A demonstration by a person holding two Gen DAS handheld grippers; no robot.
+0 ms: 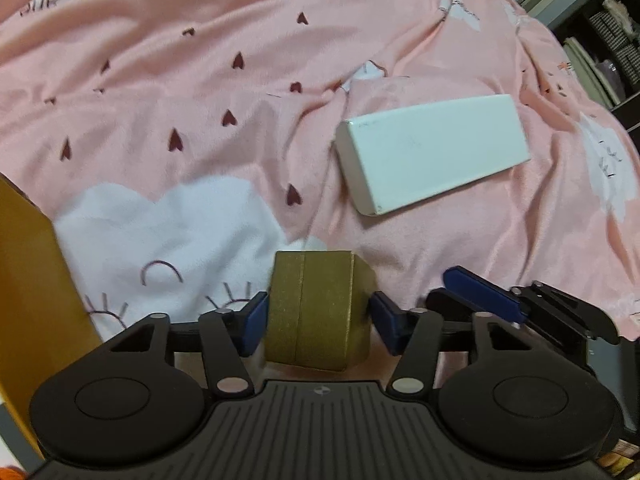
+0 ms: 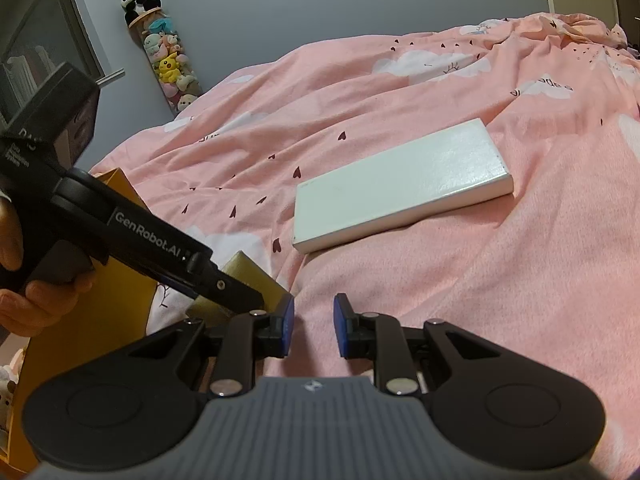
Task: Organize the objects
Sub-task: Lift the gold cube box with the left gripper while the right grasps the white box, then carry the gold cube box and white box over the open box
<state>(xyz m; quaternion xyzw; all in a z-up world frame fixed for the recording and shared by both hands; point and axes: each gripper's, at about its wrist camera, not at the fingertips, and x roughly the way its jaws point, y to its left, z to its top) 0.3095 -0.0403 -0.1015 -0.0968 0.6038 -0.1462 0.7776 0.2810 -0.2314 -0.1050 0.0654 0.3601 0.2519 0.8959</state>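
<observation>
A small gold box [image 1: 316, 312] lies on the pink bedspread [image 1: 180, 92], and my left gripper [image 1: 318, 316] is shut on it, a blue pad against each side. From the right wrist view the gold box [image 2: 248, 276] is partly hidden behind the left gripper [image 2: 236, 292], which a hand [image 2: 24, 292] holds. A flat white box [image 1: 432, 156] lies further out on the bed, also seen as the white box [image 2: 400, 188]. My right gripper [image 2: 314, 322] hovers low over the bedspread beside the gold box, shut to a narrow gap with nothing in it. One of its blue fingers [image 1: 480, 292] shows at the right.
A tall yellow-orange carton [image 1: 28, 288] stands at the left, close to the gold box; the same carton [image 2: 104, 320] sits under the hand. A column of plush toys [image 2: 168, 56] leans on the grey wall. Shelves [image 1: 600, 52] flank the bed's far right.
</observation>
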